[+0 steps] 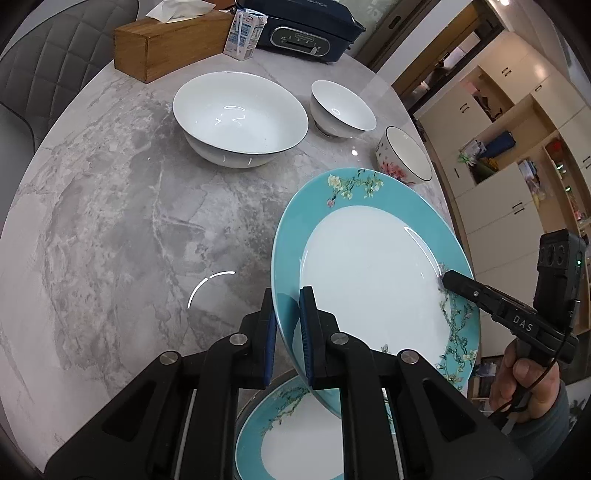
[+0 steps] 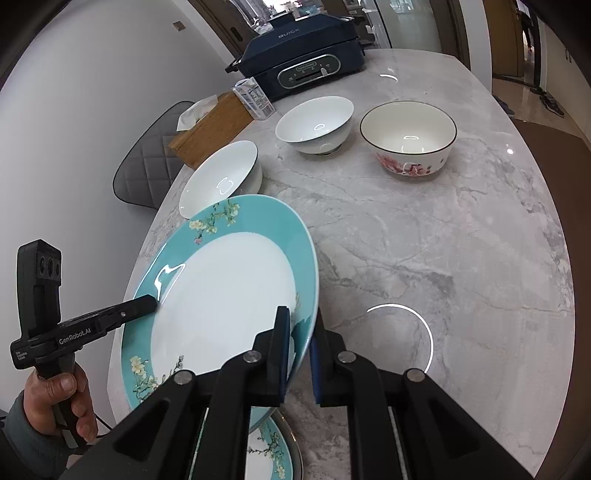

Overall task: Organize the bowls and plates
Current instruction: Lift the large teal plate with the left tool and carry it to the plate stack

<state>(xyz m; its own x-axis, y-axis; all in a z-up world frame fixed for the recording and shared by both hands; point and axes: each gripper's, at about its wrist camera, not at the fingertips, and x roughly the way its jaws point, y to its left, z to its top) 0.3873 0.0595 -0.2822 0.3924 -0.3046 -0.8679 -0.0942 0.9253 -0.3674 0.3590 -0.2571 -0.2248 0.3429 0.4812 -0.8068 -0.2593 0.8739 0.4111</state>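
A teal-rimmed plate (image 1: 369, 266) (image 2: 221, 288) with a white centre and flower sprigs hangs tilted above the marble table (image 1: 110, 221) (image 2: 443, 240). My left gripper (image 1: 287, 295) is shut on its left rim, and my right gripper (image 2: 301, 314) is shut on the opposite rim. Under it, a matching teal plate (image 1: 295, 435) (image 2: 269, 454) lies near the table's front edge, partly hidden. Farther back stand a large white bowl (image 1: 240, 118) (image 2: 221, 177), a smaller white bowl (image 1: 341, 109) (image 2: 314, 123) and a floral bowl (image 1: 404, 155) (image 2: 408, 136).
At the far end stand a wooden tissue box (image 1: 166, 44) (image 2: 214, 129), a small carton (image 1: 242, 35) (image 2: 255, 98) and a dark blue cooker (image 1: 306, 29) (image 2: 303, 59). A grey chair (image 1: 55, 55) (image 2: 155, 155) sits beside the table. Cabinets (image 1: 517, 147) line the wall beyond.
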